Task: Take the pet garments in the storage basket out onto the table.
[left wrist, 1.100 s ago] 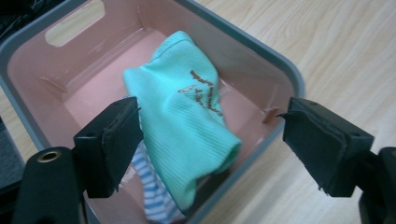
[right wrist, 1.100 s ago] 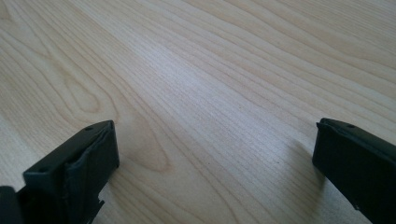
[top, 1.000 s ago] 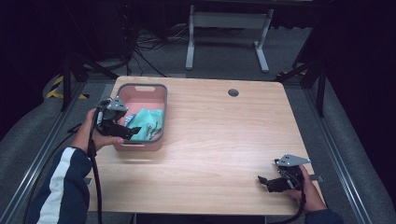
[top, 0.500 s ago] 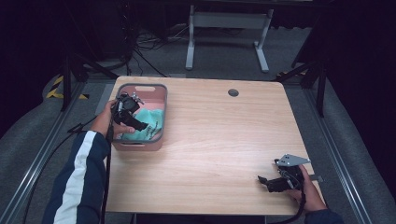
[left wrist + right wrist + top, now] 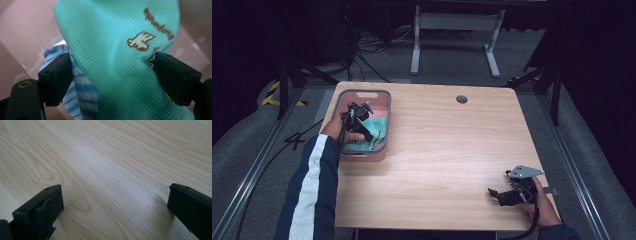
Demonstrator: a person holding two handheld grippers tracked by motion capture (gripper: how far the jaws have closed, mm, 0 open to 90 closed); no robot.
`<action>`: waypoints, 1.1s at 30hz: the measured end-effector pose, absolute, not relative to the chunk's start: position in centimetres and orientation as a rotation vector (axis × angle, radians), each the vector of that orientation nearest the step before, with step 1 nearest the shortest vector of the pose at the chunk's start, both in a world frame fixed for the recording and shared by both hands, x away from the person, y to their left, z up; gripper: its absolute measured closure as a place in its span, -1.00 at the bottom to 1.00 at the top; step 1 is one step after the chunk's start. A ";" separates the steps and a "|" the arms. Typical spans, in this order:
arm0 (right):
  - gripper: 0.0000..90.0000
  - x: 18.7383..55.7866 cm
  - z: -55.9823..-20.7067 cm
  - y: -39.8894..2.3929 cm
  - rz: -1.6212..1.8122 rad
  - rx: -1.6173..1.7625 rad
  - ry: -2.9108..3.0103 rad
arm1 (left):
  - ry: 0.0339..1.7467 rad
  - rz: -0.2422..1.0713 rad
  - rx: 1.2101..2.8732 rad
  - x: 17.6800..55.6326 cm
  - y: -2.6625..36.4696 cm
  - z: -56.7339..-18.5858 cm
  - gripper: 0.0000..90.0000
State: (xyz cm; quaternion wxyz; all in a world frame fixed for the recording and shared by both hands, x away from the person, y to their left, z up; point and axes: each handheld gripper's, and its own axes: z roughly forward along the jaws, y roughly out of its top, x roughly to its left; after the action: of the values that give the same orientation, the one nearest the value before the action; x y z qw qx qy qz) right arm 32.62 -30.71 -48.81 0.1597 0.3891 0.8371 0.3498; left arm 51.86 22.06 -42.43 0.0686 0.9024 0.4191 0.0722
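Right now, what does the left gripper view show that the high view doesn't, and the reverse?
Left gripper view alone: a brown logo on the green cloth, and a blue-striped cloth beneath. High view alone: the wooden table, the right gripper resting open on it. Both: green cloth in the pink bin, left gripper open around it.

Standing on grey carpeted floor (image 5: 452, 55), a light wood table (image 5: 447, 150) with a round cable hole (image 5: 462, 99) toward 12 o'clock. Beyond it, a grey metal stand (image 5: 457, 30); black cables (image 5: 367, 47) lying at 11 o'clock. Surroundings sinking into darkness.
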 end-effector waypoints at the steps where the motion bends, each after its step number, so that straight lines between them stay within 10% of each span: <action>1: -0.99 32.6 -48.8 -30.7 1.000 1.112 2.393 | 1.285 0.191 2.749 52.1 21.9 -43.0 -0.59; 7: -0.99 32.6 -48.8 -30.7 1.000 1.112 2.393 | 1.292 0.157 2.791 52.5 21.6 -43.4 -0.56; 19: -0.99 32.6 -48.8 -30.7 1.001 1.117 2.391 | 1.228 0.179 2.775 52.0 21.2 -42.9 0.61; 33: -0.99 32.6 -48.8 -30.7 1.000 1.111 2.392 | 1.112 0.269 2.503 50.1 22.7 -40.0 0.78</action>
State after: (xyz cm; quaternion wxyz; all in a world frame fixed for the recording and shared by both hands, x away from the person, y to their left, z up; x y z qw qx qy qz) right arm 32.60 -30.70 -48.81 0.1598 0.3888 0.8372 0.3500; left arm 50.13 22.68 -40.01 0.1934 0.8924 0.3963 0.0958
